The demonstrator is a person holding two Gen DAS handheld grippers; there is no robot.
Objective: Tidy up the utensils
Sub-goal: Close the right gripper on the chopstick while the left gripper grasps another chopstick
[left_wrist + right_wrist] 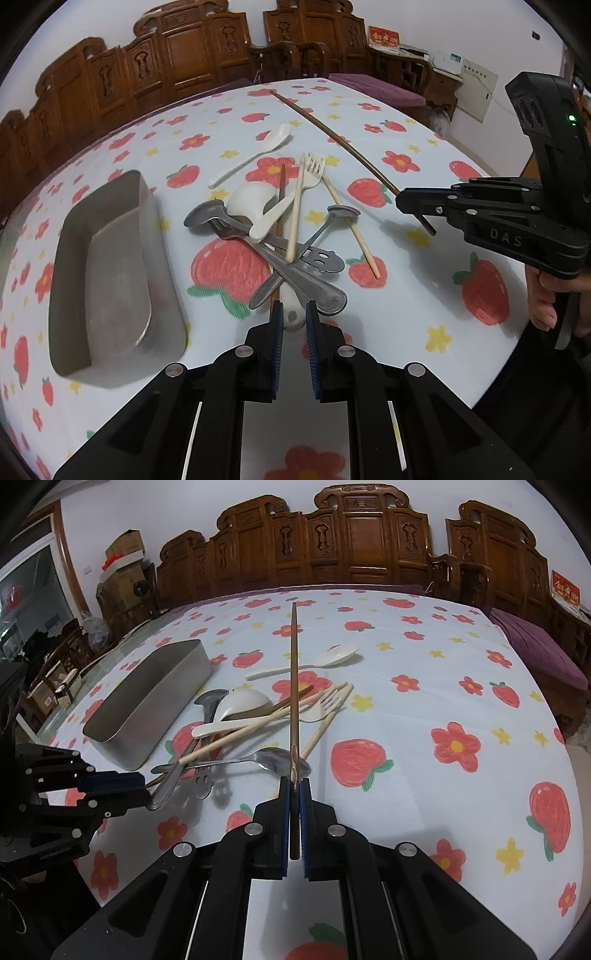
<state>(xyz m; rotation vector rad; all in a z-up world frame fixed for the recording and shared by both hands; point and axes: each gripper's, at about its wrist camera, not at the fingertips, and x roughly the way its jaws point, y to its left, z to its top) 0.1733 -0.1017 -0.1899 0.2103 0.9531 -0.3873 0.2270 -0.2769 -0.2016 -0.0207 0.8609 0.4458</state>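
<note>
Carved brown wooden chairs stand behind my tabletop (424, 709), which wears a white cloth with red flowers and strawberries. My right tongs (294, 786) are squeezed tight on a long dark brown chopstick (294, 686). I hold it close to its thick end, and the rest of it pokes far out over the pile. It is thin, light and stiff, so it will not bend, but it can wobble or swing like a seesaw because I hold it so near one end. My left tongs (294, 314) are nearly closed, and they seem to have nothing in them. They are right at the near edge of the pile, by the end of a white spoon handle (291, 312). The pile has metal spoons (295, 275), pale chopsticks (295, 218), a white plastic fork (312, 173) and a big white spoon (251, 205), all crossed over each other. Another white spoon (255, 153) lies apart, farther back. The metal ones are heavier and slippery, so I think the middle of the handle is the best place to grab. A metal tray (107, 266) waits empty to the left of the pile, and I think the chopstick should go in there.
</note>
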